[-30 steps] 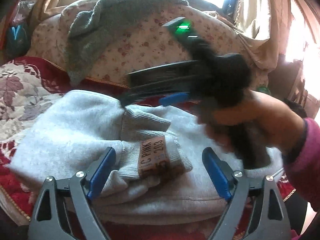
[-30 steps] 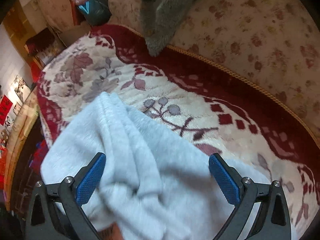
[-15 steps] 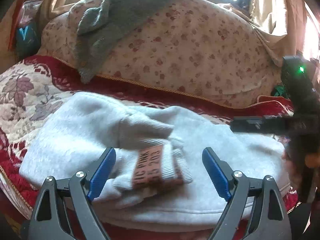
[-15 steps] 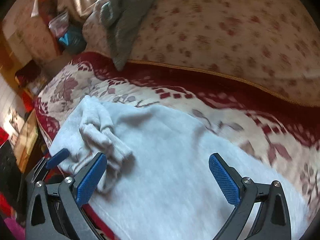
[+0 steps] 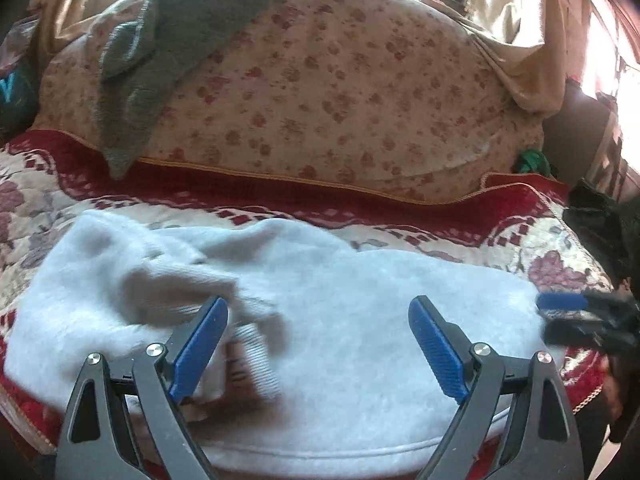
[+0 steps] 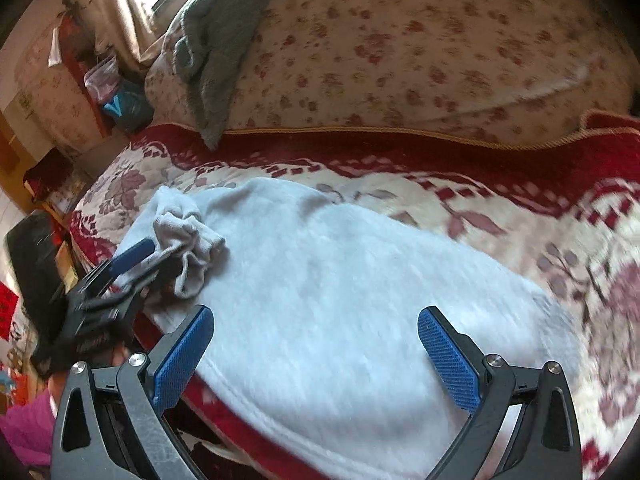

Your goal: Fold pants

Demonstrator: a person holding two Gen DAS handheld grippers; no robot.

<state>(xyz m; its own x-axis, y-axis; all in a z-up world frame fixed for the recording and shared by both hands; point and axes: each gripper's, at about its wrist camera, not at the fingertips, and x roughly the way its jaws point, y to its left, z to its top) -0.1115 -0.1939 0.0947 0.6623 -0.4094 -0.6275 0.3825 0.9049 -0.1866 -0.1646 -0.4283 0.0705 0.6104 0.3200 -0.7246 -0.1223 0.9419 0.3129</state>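
Two grippers hover low over the front edge of the sofa seat, jaws wide, gripping nothing. The left gripper (image 5: 318,346) points toward the backrest (image 5: 340,92) above the ribbed cuffs (image 6: 188,248) at the left end of the folded grey pants (image 6: 340,280). The right gripper (image 6: 316,354) hangs over the right part of the pants, which lie along the front edge of the red floral sofa cover (image 6: 520,208). Motion blur smears the cuffs and their label in the left view; the right gripper appears there only as a cut-off sliver.
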